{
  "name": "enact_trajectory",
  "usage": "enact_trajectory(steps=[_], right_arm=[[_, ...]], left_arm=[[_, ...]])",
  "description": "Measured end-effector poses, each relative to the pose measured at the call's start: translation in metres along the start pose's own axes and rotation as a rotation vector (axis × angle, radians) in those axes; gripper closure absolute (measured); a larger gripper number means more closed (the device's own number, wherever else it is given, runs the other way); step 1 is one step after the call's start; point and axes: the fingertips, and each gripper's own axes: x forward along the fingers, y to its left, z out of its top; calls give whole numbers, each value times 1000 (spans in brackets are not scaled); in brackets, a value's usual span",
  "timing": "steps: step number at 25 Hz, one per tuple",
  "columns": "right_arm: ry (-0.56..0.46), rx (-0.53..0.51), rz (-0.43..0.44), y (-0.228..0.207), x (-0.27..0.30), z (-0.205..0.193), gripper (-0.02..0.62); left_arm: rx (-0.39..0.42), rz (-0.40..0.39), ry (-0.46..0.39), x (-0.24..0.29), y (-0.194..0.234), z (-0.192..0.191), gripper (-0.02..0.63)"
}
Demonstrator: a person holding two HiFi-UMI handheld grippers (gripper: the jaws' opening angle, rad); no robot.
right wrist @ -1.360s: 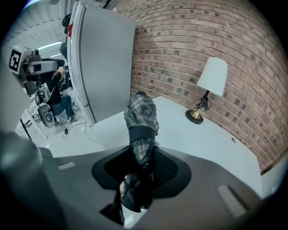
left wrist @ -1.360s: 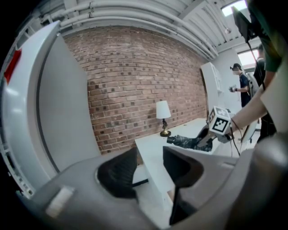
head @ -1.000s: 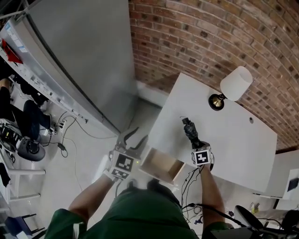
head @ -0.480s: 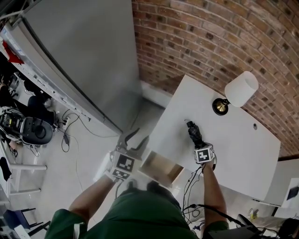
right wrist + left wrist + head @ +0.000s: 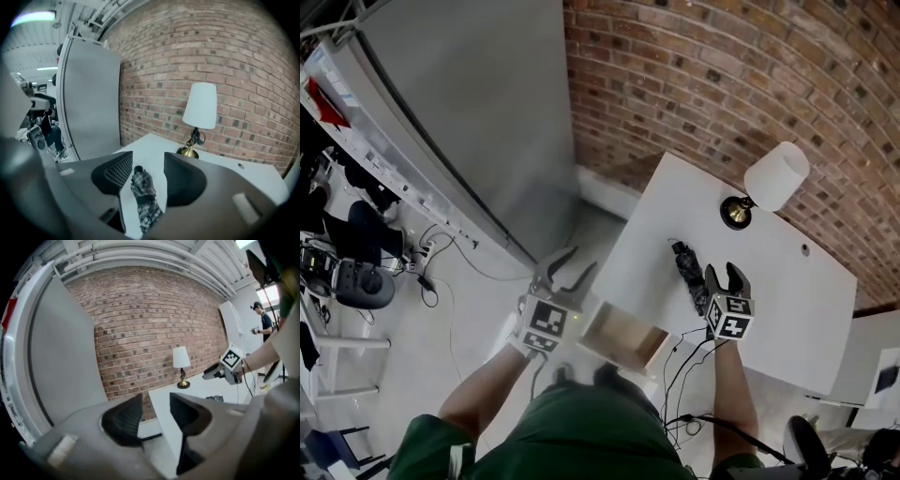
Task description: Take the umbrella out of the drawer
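The folded dark plaid umbrella [image 5: 686, 266] lies on the white table [image 5: 787, 281], apart from both grippers. My right gripper [image 5: 724, 274] hovers just right of it and above; its jaws are opening and grip nothing. In the right gripper view the umbrella [image 5: 144, 197] shows lower down between the jaws, resting on the tabletop. My left gripper [image 5: 565, 266] hangs over the floor left of the open wooden drawer [image 5: 623, 339], open and empty. In the left gripper view its jaws [image 5: 156, 411] frame only the table edge.
A white-shaded lamp [image 5: 773, 176] with a brass base stands at the table's far side by the brick wall [image 5: 722, 75]. A tall grey cabinet [image 5: 469, 122] stands left. Cables trail on the floor [image 5: 441, 253]. A person stands far right [image 5: 262, 324].
My right gripper has let go of the umbrella, opened its jaws and risen off the table. The umbrella stays lying on the tabletop. The left gripper has kept still.
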Motion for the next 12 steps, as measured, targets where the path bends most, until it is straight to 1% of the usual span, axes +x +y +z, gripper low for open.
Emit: enact_trajectory(steps=[3,7,8,10,12], right_arm=[[-122,-5,5,19,-29,45,388],[-251,-24,48,58,-69,93,394],[-280,-21,57,68,-79,103,413],[-341,-10,63,84,-101,122,428],[-397,-4,47,95,-122,137,437]], left_arm=[[12,6,-33,-9,5,13,428],[21,25,-98,-29,15,34,437],[21,29,-123,-36,17,40,443],[21,35,-171,-48,20,53,449],[23,38,-211,-61,21,65,453]])
